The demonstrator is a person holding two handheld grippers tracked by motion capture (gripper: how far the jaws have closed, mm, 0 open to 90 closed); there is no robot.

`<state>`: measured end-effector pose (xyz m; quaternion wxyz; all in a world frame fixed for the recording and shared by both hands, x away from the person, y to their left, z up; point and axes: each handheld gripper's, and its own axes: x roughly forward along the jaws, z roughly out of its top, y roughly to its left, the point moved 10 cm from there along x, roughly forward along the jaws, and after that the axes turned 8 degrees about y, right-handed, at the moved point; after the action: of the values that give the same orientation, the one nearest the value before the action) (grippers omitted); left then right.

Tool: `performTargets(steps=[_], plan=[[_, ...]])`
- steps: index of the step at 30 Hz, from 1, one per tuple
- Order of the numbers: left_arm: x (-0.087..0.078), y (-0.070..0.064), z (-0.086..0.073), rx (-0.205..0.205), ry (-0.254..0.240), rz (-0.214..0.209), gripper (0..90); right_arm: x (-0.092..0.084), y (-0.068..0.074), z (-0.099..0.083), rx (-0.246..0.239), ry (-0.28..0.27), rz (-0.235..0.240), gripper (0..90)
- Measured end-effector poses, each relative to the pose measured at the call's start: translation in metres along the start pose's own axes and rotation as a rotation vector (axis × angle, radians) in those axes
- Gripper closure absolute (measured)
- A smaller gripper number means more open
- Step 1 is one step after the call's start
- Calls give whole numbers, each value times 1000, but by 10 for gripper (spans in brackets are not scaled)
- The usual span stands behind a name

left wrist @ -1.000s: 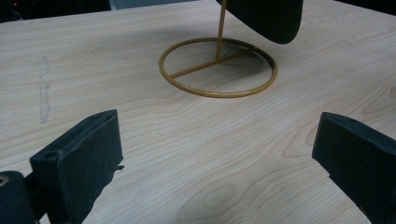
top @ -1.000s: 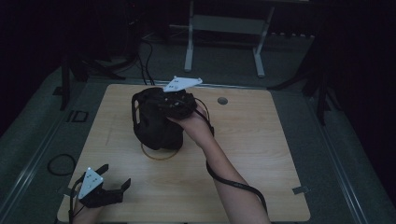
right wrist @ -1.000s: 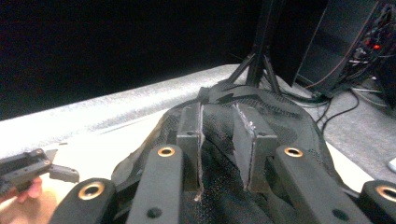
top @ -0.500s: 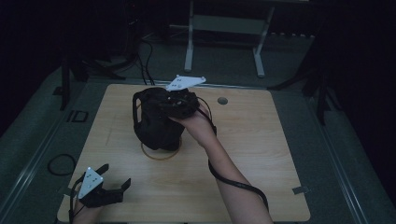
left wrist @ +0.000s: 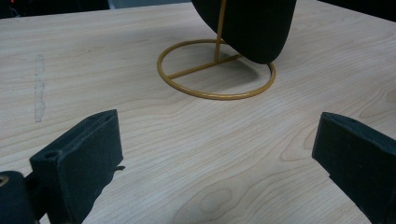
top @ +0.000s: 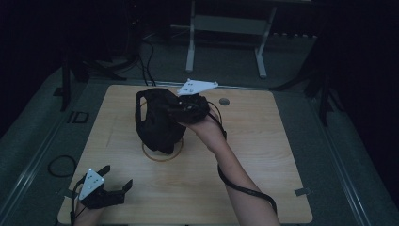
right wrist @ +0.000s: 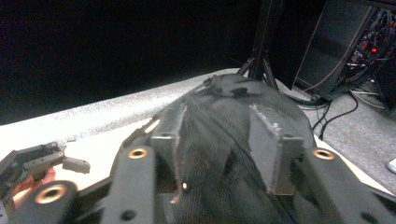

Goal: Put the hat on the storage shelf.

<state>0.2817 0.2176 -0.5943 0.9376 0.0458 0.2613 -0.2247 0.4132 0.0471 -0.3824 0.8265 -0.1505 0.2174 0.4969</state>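
A black fabric cap hangs on a gold wire stand whose ring base rests mid-table. My right gripper reaches in from the right at the cap's upper side. In the right gripper view its jaws straddle a bulge of the cap's fabric. They have just been opening, and the right gripper holds the fabric loosely between its pads. My left gripper rests low at the table's front left corner, open and holding nothing. The left gripper faces the ring base and the cap's lower edge.
The wooden table has bare surface at right and front. A small round hole lies near its far edge. A cable trails along the right forearm. Stands and cables crowd the dark floor behind the table.
The right gripper's plate has edged slightly to the right at the cap. The cap and the left gripper have stayed where they were.
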Motion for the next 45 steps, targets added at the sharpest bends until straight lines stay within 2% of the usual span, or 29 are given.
performTargets(steps=[6,8,10,11,15,18,24,27,30,36,39,45], plan=[[0,-1,0,-2,-2,-3,20,-9,1,-13,-13,3,8,371],[0,-1,0,-1,-1,-4,20,-13,2,-18,-17,-4,25,315],[1,-1,0,-2,-2,-5,20,-17,3,-23,2,-15,47,280],[1,-1,0,-1,1,-6,20,-19,4,-26,9,-16,60,215],[0,-2,0,0,0,-5,20,-21,7,-42,8,12,66,137],[0,-3,1,-2,-2,-8,20,-22,13,-52,-8,29,85,137],[1,-4,0,-2,-1,-11,20,-26,21,-68,-21,18,109,137],[0,-4,0,0,-4,-12,20,-27,22,-76,-23,5,105,137],[-1,-4,0,-3,-6,-13,20,-27,22,-87,-35,18,96,137],[-1,-5,1,-6,-8,-15,20,-29,25,-109,-36,28,108,138],[0,-6,0,-1,-6,-20,20,-29,27,-124,-43,39,118,138],[0,-6,0,1,-1,-18,20,-29,29,-157,-27,67,142,139]])
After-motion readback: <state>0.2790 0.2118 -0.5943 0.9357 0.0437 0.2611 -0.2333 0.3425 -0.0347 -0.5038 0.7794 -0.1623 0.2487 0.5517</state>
